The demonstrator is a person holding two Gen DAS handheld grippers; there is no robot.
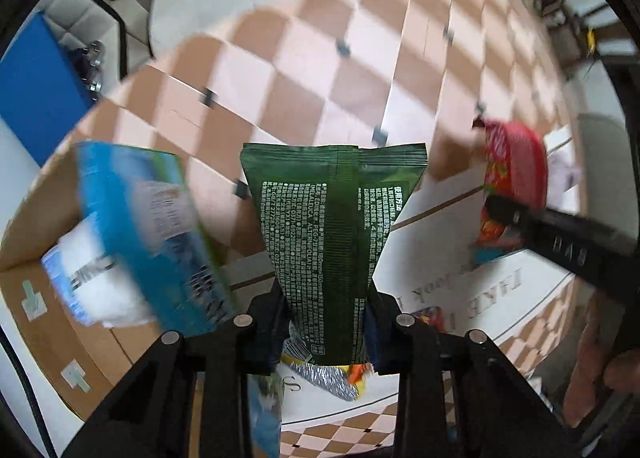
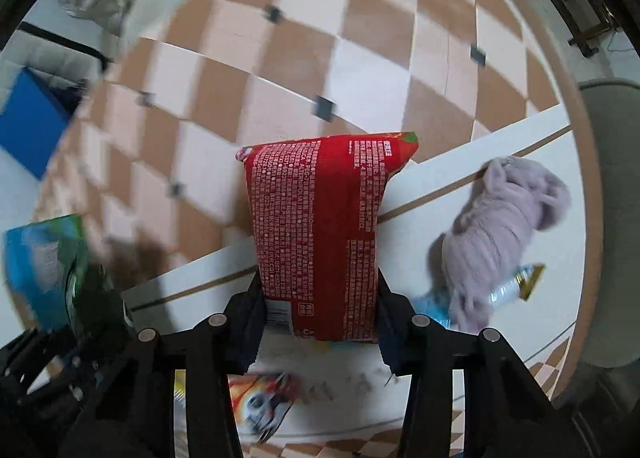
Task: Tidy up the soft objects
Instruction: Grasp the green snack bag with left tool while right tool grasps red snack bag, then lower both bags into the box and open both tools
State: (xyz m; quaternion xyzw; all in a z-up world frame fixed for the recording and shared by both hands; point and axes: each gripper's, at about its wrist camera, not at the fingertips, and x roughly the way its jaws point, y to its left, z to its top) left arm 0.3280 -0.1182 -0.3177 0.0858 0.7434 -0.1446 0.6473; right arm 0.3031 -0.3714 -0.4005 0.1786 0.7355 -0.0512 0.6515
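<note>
Beside red pack [image 2: 318, 234], lilac plush [image 2: 504, 234], blue pack [image 2: 44, 258], green pack [image 1: 332, 234].

Green pouch [image 1: 328, 242]: smooth plastic film, slight sheen, crimped top seal. Red pouch [image 2: 320, 242]: same glossy film (fine white print). Grippers, left [image 1: 326, 334] and right [image 2: 320, 332]: matt black plastic, silver metal pins. Lilac plush toy [image 2: 504, 234]: fuzzy, ribbed cloth. Blue pack [image 1: 144, 234]: shiny wrap, blurred. Checkered floor [image 2: 360, 58]: smooth, matt tiles. White mat [image 2: 460, 162]: smooth.
</note>
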